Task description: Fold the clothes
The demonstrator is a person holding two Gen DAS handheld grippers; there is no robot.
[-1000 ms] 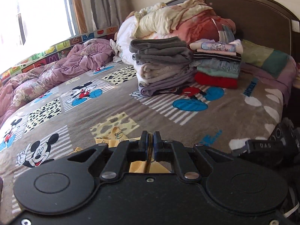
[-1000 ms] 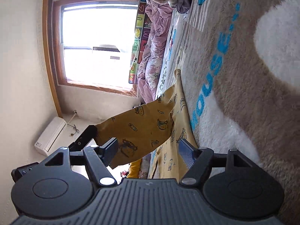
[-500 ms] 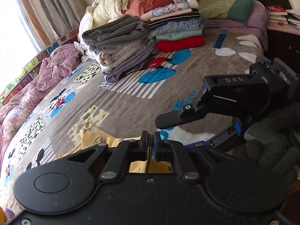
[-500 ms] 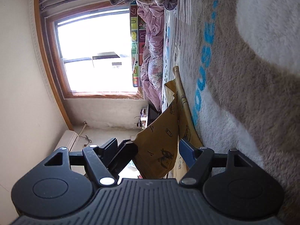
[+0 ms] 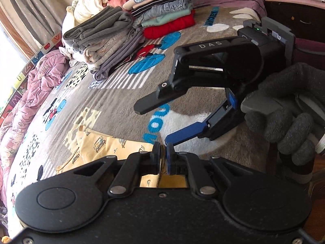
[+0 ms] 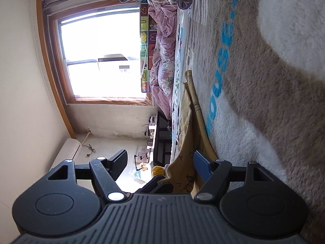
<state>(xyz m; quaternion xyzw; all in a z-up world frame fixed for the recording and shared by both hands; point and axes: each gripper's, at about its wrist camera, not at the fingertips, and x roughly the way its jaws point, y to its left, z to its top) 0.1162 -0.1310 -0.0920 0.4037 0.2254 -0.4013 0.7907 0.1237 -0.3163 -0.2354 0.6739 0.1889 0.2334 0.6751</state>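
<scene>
Bedroom scene, with a big bed under a grey-brown fleece blanket (image 5: 113, 101) printed with cartoon mice and blue lettering. Toward the top of the left wrist frame sit two stacks of folded clothes: a grey and lilac pile (image 5: 101, 44) and, just beside it on the right, a shorter stack with a red knit at the bottom (image 5: 162, 18). A crumpled pink duvet (image 5: 30, 93) runs along the left edge.

The yellow cotton garment with little car prints (image 5: 97, 144) lies on the blanket at lower centre of that frame, and the left gripper (image 5: 162, 158) is clamped tight on its near edge, cloth pinched between the pads.

The right gripper (image 5: 154, 120), held by a hand in a grey knit glove (image 5: 290, 122), hovers at centre right with its jaws spread wide, gripping nothing; its blue lower finger ends just beside the left gripper's tip. In the right wrist view, rolled sideways, the yellow cloth (image 6: 184, 162) hangs between the parted fingers, window (image 6: 101, 57) at upper left.
</scene>
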